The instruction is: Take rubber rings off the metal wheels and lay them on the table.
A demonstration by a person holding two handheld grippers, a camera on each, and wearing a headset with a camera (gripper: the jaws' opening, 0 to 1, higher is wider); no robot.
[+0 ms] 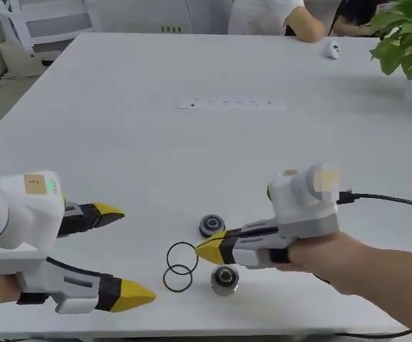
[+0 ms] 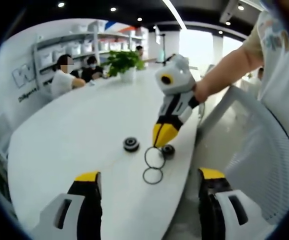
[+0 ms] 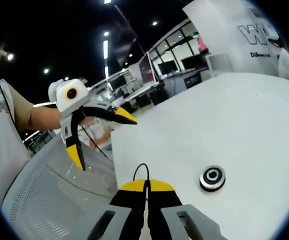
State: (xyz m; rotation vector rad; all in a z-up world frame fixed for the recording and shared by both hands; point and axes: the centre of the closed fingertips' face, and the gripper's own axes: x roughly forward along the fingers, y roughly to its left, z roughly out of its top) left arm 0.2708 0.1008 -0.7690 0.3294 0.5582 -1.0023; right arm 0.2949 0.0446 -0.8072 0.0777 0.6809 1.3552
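White table (image 1: 120,128) (potted plant (image 1: 405,39) beyond)

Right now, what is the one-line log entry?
left gripper open | right gripper shut on rubber ring | second ring on table

Two thin black rubber rings lie on the white table (image 1: 192,157), touching edge to edge. The farther ring (image 1: 168,256) has one edge pinched in the closed right gripper (image 1: 200,249). The nearer ring (image 1: 165,279) lies free. Beside them stands a bare silver wheel (image 1: 224,278). Just beyond it, a second wheel (image 1: 212,225) looks dark around its rim.
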